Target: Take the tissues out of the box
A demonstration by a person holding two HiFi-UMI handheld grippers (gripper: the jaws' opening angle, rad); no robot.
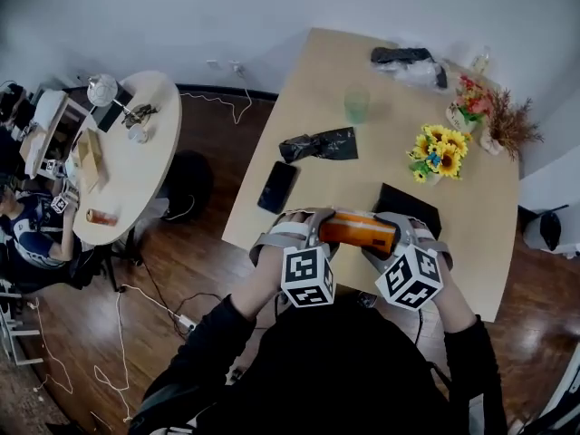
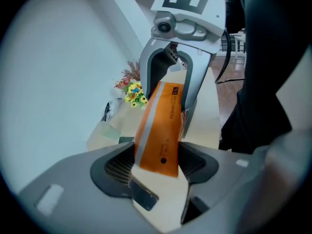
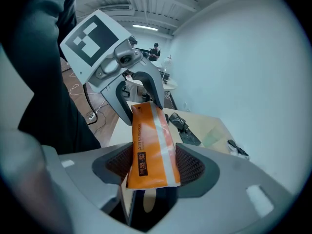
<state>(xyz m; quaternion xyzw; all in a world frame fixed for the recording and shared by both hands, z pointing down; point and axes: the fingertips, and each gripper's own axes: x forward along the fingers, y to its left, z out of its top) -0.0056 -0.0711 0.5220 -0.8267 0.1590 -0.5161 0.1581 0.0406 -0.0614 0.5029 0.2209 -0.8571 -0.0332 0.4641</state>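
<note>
An orange tissue pack (image 1: 358, 231) with a pale stripe is held level above the near edge of the wooden table (image 1: 381, 80). My left gripper (image 1: 314, 235) is shut on its left end and my right gripper (image 1: 391, 240) is shut on its right end. In the left gripper view the pack (image 2: 160, 126) runs from between my left gripper (image 2: 156, 164) pads to the right gripper (image 2: 171, 79) opposite. In the right gripper view the pack (image 3: 151, 147) sits clamped in my right gripper (image 3: 153, 168), with the left gripper (image 3: 130, 84) on its far end.
On the table lie a black phone (image 1: 277, 187), a crumpled black bag (image 1: 319, 144), a green cup (image 1: 357, 103), a sunflower pot (image 1: 437, 152) and a black flat item (image 1: 410, 207). A round table (image 1: 136, 166) with clutter stands at the left, a seated person beside it.
</note>
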